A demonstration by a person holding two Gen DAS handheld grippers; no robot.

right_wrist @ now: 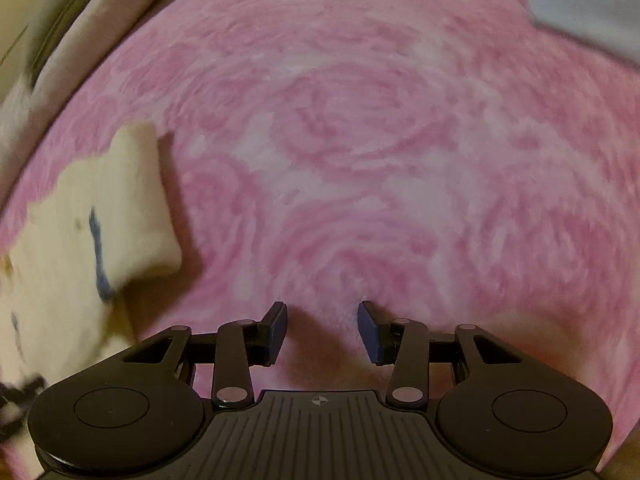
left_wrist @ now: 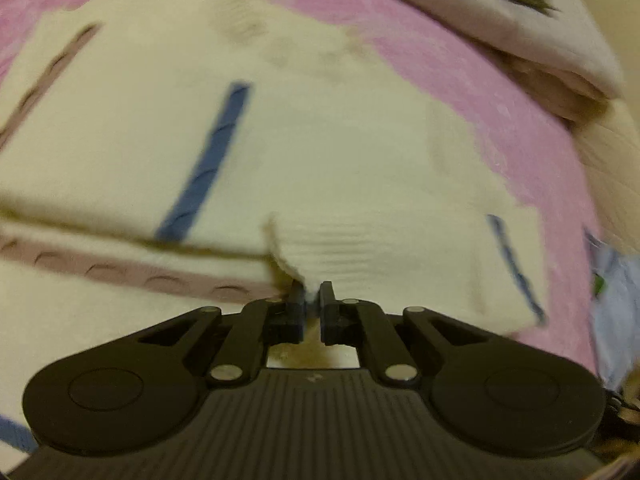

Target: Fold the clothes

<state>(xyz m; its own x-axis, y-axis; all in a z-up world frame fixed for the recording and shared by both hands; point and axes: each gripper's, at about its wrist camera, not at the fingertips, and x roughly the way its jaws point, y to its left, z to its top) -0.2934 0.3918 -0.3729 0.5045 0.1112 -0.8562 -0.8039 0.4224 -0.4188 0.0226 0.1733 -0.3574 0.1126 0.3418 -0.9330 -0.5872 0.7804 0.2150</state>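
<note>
The fingers of the left gripper (left_wrist: 311, 294) are clenched on a ribbed edge of the cream sweater (left_wrist: 320, 152), which is spread on the pink blanket (right_wrist: 360, 140). Blue stripes (left_wrist: 208, 168) and mauve stripes (left_wrist: 120, 272) are seen across the sweater. The right gripper (right_wrist: 322, 320) is held released above bare blanket, beside the sweater's cuff (right_wrist: 136, 200).

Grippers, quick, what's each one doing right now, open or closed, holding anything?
Left gripper: closed on an edge of the cream garment.
Right gripper: open, empty, over the pink blanket.
</note>
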